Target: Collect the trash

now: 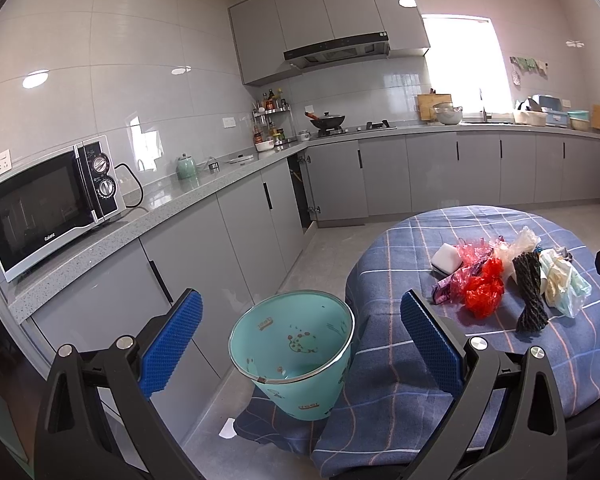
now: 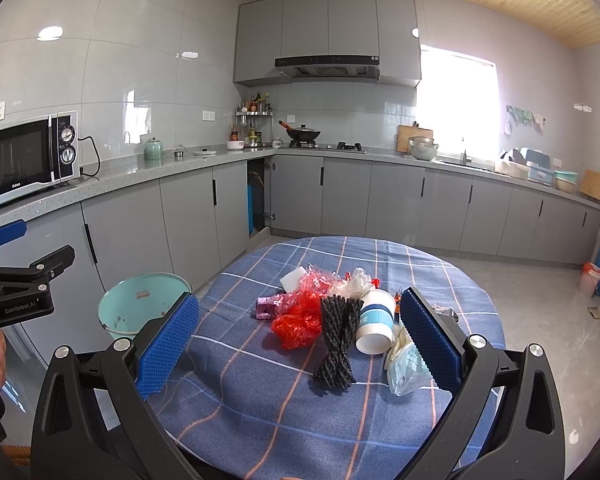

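Trash lies heaped near the middle of our round tabletop (image 2: 440, 272), which is covered by a blue plaid cloth. In the heap we see a crumpled red plastic bag (image 2: 298, 322), a bundle of black cord (image 2: 338, 340), a white paper cup (image 2: 376, 322) lying on its side just right of the cord, a white foam block (image 2: 294, 279) at the far edge, a small purple wrapper (image 2: 265, 308) and pale clear wrappers (image 2: 406, 368) at the right. Our teal bin (image 1: 296, 354) stands on the floor just beside the tabletop's left edge, its mouth open and tilted toward us. Our left hand-held gripper (image 1: 300, 342) hovers above the bin, released, jaws spread wide and holding nothing. Our right hand-held gripper (image 2: 300, 344) hangs over the near side of the tabletop, likewise released and empty, its blue pads (image 2: 168, 346) framing the heap.
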Demonstrator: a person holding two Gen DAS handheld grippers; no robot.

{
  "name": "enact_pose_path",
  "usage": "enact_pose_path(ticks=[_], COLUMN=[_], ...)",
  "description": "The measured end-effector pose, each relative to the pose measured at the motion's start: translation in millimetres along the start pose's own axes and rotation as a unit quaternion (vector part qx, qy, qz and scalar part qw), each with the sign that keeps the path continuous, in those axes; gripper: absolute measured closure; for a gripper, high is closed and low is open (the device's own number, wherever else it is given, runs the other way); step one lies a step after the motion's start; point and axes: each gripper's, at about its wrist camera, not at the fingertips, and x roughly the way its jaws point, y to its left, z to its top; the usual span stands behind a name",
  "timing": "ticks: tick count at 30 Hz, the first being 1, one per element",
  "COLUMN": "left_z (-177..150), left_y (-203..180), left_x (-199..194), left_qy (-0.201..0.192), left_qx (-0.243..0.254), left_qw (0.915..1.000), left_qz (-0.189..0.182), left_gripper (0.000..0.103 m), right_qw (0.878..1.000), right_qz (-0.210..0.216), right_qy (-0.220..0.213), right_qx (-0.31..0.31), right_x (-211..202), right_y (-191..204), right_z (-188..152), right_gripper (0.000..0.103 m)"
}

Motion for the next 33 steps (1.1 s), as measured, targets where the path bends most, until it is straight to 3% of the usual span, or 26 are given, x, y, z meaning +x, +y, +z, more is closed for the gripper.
enact_pose_path(ticks=[33], left_z=[-1.0], left_y=[-0.2], left_x=[3.8], left_qy=[0.002], left_qx=[0.002], left_qw=[1.0], left_qz=[0.0], left_gripper=[0.005], right_qw=[1.0], right_qz=[0.001], right_qy=[0.009], right_qx=[0.004], right_x=[6.9], right_y=[-10.1], right_z=[0.7], right_gripper=[0.004])
